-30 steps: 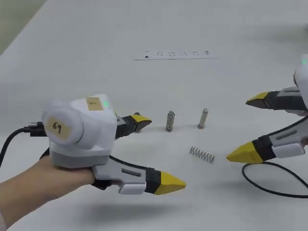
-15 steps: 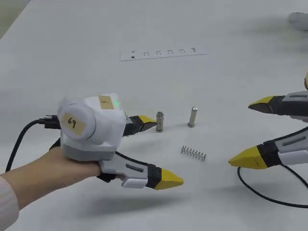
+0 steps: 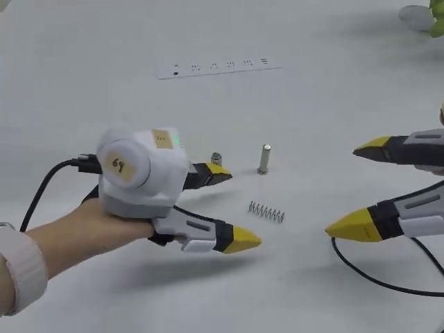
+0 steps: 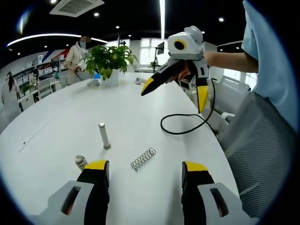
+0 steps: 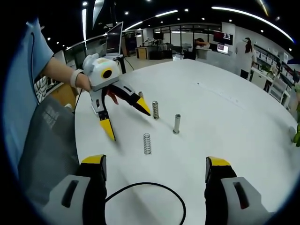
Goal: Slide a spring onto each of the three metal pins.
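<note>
A bare metal pin (image 3: 264, 159) stands upright on the white table (image 3: 291, 97). To its left a pin with a spring on it (image 3: 216, 159) is partly hidden behind my left gripper's upper jaw. A loose spring (image 3: 267, 211) lies flat in front of them. My left gripper (image 3: 232, 206) is open and empty, just left of the loose spring. My right gripper (image 3: 355, 187) hovers open and empty to the spring's right. The left gripper view has the loose spring (image 4: 143, 159), bare pin (image 4: 102, 136) and sprung pin (image 4: 80, 161) just ahead. The right gripper view shows the spring (image 5: 147, 143) farther off.
A white power strip (image 3: 218, 67) lies at the back of the table. A black cable (image 3: 374, 274) loops on the table below my right gripper. A potted plant (image 4: 108, 58) stands at the far end. Office desks and people are in the background.
My left gripper has moved right toward the pins, and its upper jaw now covers most of the sprung pin. The head camera has shifted. Both grippers stay open.
</note>
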A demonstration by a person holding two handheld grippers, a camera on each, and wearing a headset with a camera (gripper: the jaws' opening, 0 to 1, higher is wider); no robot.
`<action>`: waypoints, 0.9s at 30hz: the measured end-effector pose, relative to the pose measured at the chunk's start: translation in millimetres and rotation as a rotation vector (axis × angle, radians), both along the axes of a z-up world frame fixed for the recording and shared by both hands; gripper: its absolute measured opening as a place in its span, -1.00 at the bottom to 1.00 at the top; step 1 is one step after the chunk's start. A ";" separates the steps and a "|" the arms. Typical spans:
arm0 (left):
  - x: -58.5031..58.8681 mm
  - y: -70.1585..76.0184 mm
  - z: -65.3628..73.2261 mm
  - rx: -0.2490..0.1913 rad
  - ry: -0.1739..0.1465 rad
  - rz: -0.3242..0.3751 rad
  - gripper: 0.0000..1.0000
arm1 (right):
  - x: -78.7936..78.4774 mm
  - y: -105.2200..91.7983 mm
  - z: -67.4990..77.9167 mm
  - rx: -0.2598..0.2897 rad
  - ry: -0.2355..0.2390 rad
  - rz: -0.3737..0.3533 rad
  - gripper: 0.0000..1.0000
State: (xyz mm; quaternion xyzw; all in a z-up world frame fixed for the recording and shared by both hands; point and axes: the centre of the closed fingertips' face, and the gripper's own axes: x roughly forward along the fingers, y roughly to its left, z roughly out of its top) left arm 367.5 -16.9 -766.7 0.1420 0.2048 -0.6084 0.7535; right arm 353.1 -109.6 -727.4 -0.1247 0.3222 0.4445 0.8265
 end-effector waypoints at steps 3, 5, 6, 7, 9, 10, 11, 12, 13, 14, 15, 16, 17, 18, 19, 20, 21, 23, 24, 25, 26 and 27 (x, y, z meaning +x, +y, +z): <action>2.2 -3.1 -2.8 0.000 0.000 0.002 0.08 | -1.7 -1.1 0.1 0.001 0.003 -0.007 0.70; 2.4 -6.9 -3.5 -0.011 0.015 0.003 0.02 | -3.0 -1.5 0.2 0.003 0.003 -0.013 0.70; 2.5 -7.6 -4.4 -0.007 0.010 -0.001 -0.07 | -3.2 -1.9 -0.1 0.003 0.004 -0.014 0.69; 2.4 -8.1 -5.9 0.001 0.001 -0.010 -0.12 | -3.8 -2.2 -0.5 0.002 0.006 -0.015 0.69; 3.4 -10.1 -9.7 0.005 0.009 -0.010 -0.14 | -6.2 -2.6 -1.7 0.002 0.011 -0.017 0.68; 3.8 -10.7 -11.0 0.007 0.009 -0.010 -0.14 | -7.0 -2.8 -2.2 0.001 0.012 -0.018 0.68; 3.8 -11.4 -13.1 0.012 0.007 -0.017 -0.15 | -7.6 -3.0 -2.5 0.001 0.012 -0.020 0.68; 3.5 -12.0 -13.8 0.013 0.009 -0.019 -0.17 | -9.0 -3.2 -3.2 0.002 0.017 -0.020 0.68; 3.4 -12.6 -14.5 0.013 0.012 -0.021 -0.19 | -9.7 -3.6 -3.5 0.001 0.018 -0.021 0.67; 2.6 -13.5 -15.2 0.013 0.018 -0.026 -0.20 | -10.5 -4.6 -4.0 -0.001 0.018 -0.023 0.67; 2.7 -14.2 -15.9 0.014 0.020 -0.028 -0.22 | -11.7 -4.7 -4.1 0.001 0.020 -0.025 0.66; 2.8 -15.1 -17.1 0.015 0.020 -0.030 -0.23 | -12.9 -4.9 -4.1 0.004 0.022 -0.029 0.66; 3.1 -15.8 -17.5 0.016 0.018 -0.031 -0.24 | -12.9 -6.2 -4.4 0.004 0.023 -0.031 0.65; 3.4 -16.9 -18.0 0.015 0.018 -0.034 -0.25 | -13.3 -7.1 -4.7 0.004 0.024 -0.032 0.65; 3.4 -17.8 -18.2 0.013 0.024 -0.034 -0.27 | -14.4 -7.9 -5.1 0.003 0.026 -0.035 0.64; 3.6 -18.6 -18.2 0.013 0.022 -0.036 -0.29 | -15.2 -8.3 -5.2 0.004 0.027 -0.038 0.64; 3.9 -19.5 -18.5 0.012 0.021 -0.037 -0.30 | -16.0 -9.0 -6.0 0.006 0.031 -0.042 0.64; 4.1 -20.9 -20.3 0.017 0.023 -0.039 -0.33 | -17.2 -10.0 -6.7 0.008 0.033 -0.047 0.63; 3.3 -21.7 -21.2 0.018 0.027 -0.043 -0.34 | -17.8 -10.1 -7.0 0.008 0.034 -0.048 0.63; 3.2 -22.1 -22.1 0.021 0.026 -0.045 -0.35 | -17.7 -10.9 -7.4 0.009 0.035 -0.050 0.63; 2.9 -22.3 -23.5 0.026 0.026 -0.049 -0.37 | -17.7 -11.8 -7.9 0.008 0.037 -0.051 0.63; 2.7 -22.5 -24.0 0.026 0.027 -0.050 -0.38 | -18.0 -12.2 -8.2 0.009 0.037 -0.052 0.63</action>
